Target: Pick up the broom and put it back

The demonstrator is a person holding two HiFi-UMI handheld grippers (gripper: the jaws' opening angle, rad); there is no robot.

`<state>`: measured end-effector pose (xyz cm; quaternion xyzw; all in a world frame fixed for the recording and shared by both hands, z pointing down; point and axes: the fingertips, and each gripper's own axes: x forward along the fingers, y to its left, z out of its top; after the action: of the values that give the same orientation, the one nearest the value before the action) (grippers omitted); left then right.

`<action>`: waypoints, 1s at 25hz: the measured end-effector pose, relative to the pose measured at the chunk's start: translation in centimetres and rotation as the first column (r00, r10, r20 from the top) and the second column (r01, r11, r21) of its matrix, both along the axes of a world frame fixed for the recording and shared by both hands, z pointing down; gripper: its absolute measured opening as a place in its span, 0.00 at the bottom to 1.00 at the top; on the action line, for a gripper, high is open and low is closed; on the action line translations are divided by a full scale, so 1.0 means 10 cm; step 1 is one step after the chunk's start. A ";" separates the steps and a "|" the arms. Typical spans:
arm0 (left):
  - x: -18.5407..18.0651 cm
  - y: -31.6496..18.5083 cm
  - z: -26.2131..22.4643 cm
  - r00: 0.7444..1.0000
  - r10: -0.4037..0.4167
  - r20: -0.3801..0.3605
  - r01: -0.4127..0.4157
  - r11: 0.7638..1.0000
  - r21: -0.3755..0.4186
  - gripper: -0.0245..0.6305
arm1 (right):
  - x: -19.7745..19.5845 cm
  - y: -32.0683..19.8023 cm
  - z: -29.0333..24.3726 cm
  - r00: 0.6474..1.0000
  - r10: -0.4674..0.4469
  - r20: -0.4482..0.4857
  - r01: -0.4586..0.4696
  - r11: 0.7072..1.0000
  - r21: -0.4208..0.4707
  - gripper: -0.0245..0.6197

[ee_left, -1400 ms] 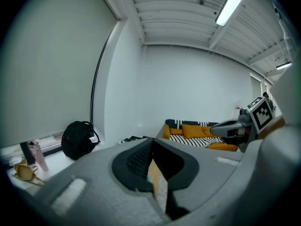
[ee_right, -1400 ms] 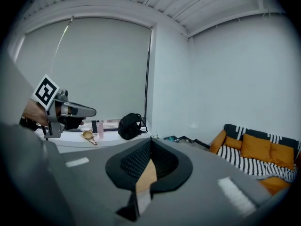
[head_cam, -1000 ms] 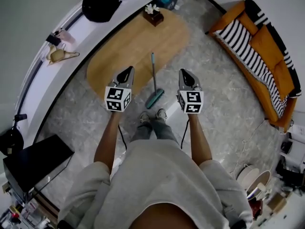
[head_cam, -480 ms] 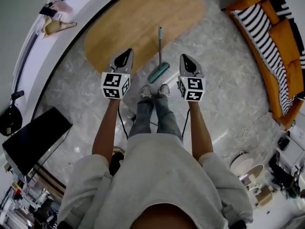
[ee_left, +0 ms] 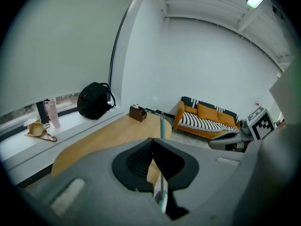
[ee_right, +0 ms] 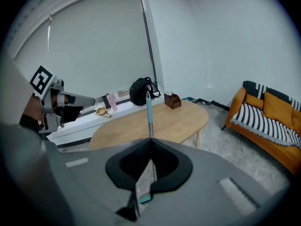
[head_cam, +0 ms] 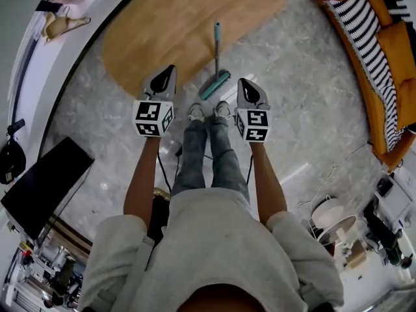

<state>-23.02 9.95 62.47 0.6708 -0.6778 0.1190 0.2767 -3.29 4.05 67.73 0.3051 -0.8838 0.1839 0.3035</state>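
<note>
The left hand-held gripper [head_cam: 168,71], smooth grey plastic with a square-marked cube, has its ribbed black jaws pressed together on nothing. Ahead, between both grippers, the broom [head_cam: 217,56] stands on the veined grey stone floor [head_cam: 292,77], its slim teal handle against the oval wooden bench [head_cam: 175,25]. The right hand-held gripper [head_cam: 245,83] is pressed together too, empty.

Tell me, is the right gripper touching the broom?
Apart. The head view shows a clear gap between the right gripper and the broom.
</note>
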 end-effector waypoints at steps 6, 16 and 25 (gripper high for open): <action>-0.03 0.04 0.28 1.000 -0.012 -0.014 0.012 1.000 -0.025 0.03 | -0.08 0.09 0.39 1.000 -0.005 0.000 0.005 0.998 -0.058 0.17; -0.09 0.14 0.41 0.999 -0.038 -0.027 0.037 0.998 -0.044 0.03 | -0.64 -0.10 0.97 0.997 -0.066 0.029 0.070 0.988 -0.139 0.40; -0.28 0.22 0.48 0.996 -0.085 -0.024 0.084 0.995 -0.056 0.03 | -0.88 -0.45 1.53 0.998 -0.030 -0.053 0.021 0.986 -0.166 0.38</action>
<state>-25.81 12.13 67.23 0.6352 -0.6982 0.1168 0.3087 -12.10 -0.45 83.01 0.2723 -0.8606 0.2441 0.3545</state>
